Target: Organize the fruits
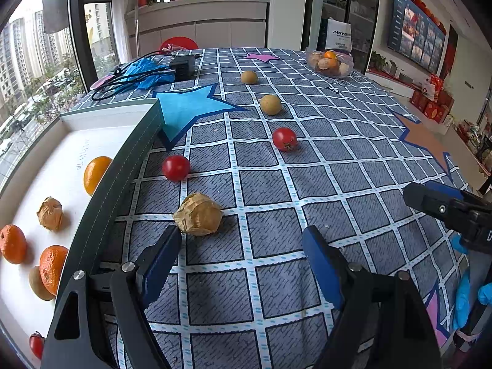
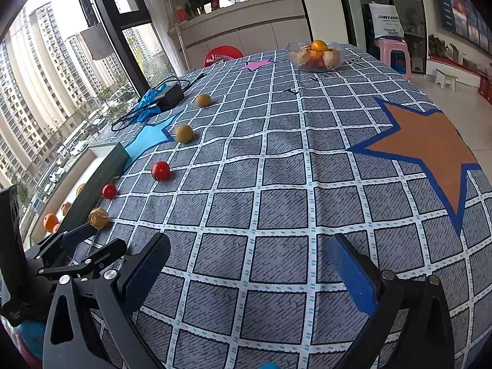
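Observation:
My left gripper [image 1: 243, 236] is open and empty, low over the tablecloth. A papery husked fruit [image 1: 198, 214] lies just ahead of its left finger [image 1: 160, 261]. Beyond lie two red tomatoes [image 1: 176, 168] [image 1: 284, 138] and two brown round fruits [image 1: 270, 104] [image 1: 249, 77]. The white tray [image 1: 101, 117] at left holds oranges [image 1: 12, 244], a husked fruit [image 1: 50, 213] and a tomato [image 1: 37, 344]. My right gripper [image 2: 246, 243] is open and empty over bare cloth; the left view shows it at the right [image 1: 442, 206]. The same fruits show in the right view, husked fruit [image 2: 98, 217] nearest.
A glass bowl [image 2: 315, 56] [image 1: 330, 61] of fruit stands at the table's far end. A black charger with cable [image 1: 183, 67] and a blue plastic bag [image 1: 144, 72] lie at the far left. The window runs along the left side.

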Action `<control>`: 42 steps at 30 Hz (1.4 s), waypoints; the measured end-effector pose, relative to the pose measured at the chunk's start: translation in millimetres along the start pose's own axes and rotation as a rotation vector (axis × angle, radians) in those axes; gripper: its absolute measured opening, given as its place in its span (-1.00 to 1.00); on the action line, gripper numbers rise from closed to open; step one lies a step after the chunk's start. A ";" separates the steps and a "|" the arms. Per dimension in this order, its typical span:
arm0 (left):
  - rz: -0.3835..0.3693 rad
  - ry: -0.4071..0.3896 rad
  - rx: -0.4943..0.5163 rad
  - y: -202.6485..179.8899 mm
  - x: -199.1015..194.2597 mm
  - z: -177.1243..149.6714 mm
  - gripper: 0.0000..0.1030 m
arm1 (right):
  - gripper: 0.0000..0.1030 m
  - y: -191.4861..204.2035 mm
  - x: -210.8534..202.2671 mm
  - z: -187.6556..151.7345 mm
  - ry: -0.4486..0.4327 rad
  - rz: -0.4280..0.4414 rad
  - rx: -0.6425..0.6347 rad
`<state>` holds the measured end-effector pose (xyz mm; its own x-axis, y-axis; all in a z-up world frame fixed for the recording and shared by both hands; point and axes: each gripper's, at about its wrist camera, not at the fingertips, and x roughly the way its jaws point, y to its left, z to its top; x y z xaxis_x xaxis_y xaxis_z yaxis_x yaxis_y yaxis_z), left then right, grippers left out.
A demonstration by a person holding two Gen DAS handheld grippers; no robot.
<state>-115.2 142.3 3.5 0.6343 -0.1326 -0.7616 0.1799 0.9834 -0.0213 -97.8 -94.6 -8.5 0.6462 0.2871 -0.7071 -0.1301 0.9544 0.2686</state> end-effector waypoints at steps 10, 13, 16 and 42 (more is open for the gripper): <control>0.000 0.000 0.000 -0.4 0.1 -0.1 0.62 | 1.00 -0.3 -0.4 0.1 -0.001 0.001 0.001; 0.001 0.000 0.000 -0.5 0.1 -0.1 0.62 | 1.00 -0.3 -0.5 0.1 -0.001 0.000 0.001; 0.000 0.000 0.000 -0.6 0.1 -0.1 0.62 | 1.00 -0.4 -0.3 0.0 -0.001 0.001 0.001; 0.000 0.014 -0.060 14.5 5.3 13.9 0.36 | 1.00 -0.7 -0.4 0.2 0.000 -0.002 0.000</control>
<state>-98.8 154.1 8.1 0.6241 -0.1312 -0.7703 0.1339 0.9892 -0.0600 -97.8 -95.3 -8.3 0.6464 0.2850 -0.7077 -0.1288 0.9551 0.2669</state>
